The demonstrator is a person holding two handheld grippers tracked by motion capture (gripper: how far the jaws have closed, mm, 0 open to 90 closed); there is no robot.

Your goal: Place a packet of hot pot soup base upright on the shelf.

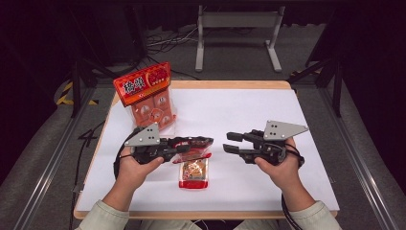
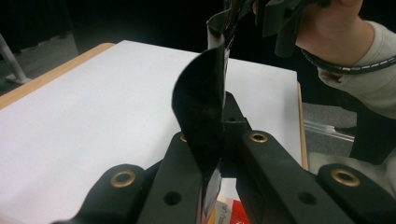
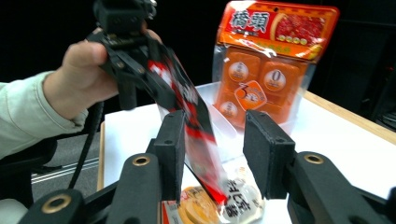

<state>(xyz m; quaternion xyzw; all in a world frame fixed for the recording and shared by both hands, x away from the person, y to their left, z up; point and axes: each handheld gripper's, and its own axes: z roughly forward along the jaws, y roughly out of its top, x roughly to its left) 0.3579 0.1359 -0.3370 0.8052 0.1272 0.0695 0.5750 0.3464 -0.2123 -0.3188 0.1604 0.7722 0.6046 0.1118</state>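
Note:
A red, black and white snack packet [image 1: 194, 173] hangs from my left gripper [image 1: 201, 143], which is shut on its top edge; the lower end rests on the white table top. In the left gripper view the packet [image 2: 201, 102] stands edge-on, pinched between the jaws of my left gripper [image 2: 212, 133]. My right gripper [image 1: 227, 142] is open just right of the packet and apart from it. In the right gripper view the packet [image 3: 198, 140] shows in the gap of the right gripper [image 3: 217, 126], with the left gripper [image 3: 135, 60] holding it from above.
A tall orange bag of smaller packs [image 1: 148, 96] stands upright at the back left of the table [image 1: 249, 110], and it also stands behind the packet in the right gripper view as the orange bag [image 3: 271, 60]. A grey metal frame [image 1: 237, 28] stands on the floor beyond the table.

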